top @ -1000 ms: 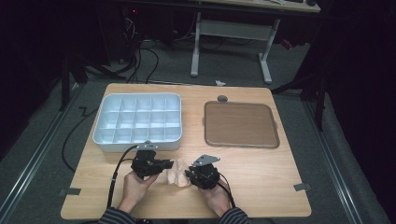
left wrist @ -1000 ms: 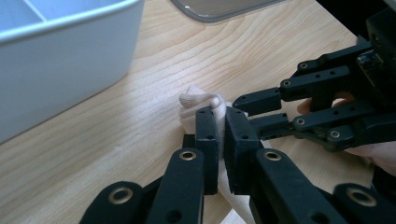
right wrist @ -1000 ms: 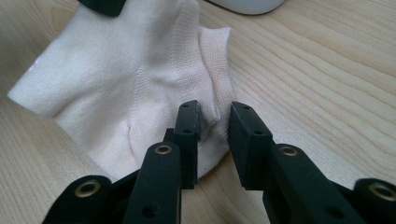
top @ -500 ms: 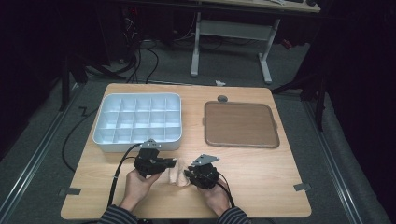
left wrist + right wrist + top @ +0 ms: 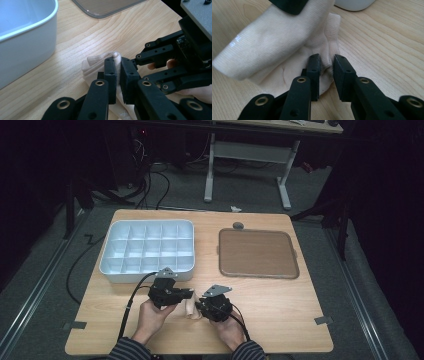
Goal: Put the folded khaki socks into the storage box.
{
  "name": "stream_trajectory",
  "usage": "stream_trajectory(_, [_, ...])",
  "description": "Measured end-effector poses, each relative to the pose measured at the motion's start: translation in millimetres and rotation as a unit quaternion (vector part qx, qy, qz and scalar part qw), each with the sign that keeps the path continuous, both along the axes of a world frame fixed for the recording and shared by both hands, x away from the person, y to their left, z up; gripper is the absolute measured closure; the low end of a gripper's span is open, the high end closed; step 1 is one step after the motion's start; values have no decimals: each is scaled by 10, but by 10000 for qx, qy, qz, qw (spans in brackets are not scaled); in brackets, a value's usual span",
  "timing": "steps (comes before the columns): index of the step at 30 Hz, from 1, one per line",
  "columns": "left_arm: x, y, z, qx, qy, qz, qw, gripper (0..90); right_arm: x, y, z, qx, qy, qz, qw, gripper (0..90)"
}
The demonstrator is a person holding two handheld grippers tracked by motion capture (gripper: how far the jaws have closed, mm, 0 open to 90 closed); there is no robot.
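In the high view my two hands sit at the lower middle of the frame on the pale wooden bench [image 5: 280,310], with a small cream knitted sock [image 5: 190,308] lying between them. My left hand-held gripper [image 5: 186,294] reaches into it from the left, my right hand-held gripper [image 5: 199,306] from the right. From up there the fabric is a small pale patch and I cannot tell how the jaws stand.

The left gripper view settles that for one side: its two black jaws are pressed together on a fold of the sock [image 5: 100,65], which bunches up at centre frame. The right hand-held gripper [image 5: 140,68] comes in from the right edge of that frame, close against the same cloth.

The right gripper view shows the sock [image 5: 274,45] stretching from the left edge to the upper middle, ribbed part raised. Its jaws have been closing a little, and they now pinch a ridge of the knit between them.

In the upper left of the high view sits a white plastic divided tray [image 5: 148,272]; a brown flat square lid [image 5: 257,252] lies right of it.
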State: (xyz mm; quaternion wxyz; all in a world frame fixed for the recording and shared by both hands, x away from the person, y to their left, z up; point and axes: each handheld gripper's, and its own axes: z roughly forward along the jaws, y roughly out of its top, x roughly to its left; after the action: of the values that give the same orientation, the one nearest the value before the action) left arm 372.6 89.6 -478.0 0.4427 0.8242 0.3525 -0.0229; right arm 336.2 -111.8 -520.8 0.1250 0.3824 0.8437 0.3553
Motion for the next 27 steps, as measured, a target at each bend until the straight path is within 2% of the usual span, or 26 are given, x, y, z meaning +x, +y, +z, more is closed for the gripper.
stream_trajectory(15, [35,-101,-69,-36,12,-76,10000,843,8,19,-2,8,-15,47,10000,754])
stream_trajectory(27, [73,-148,-196,159,87,-47,9998,846,-6,9,10,41,-29,41,10000,752])
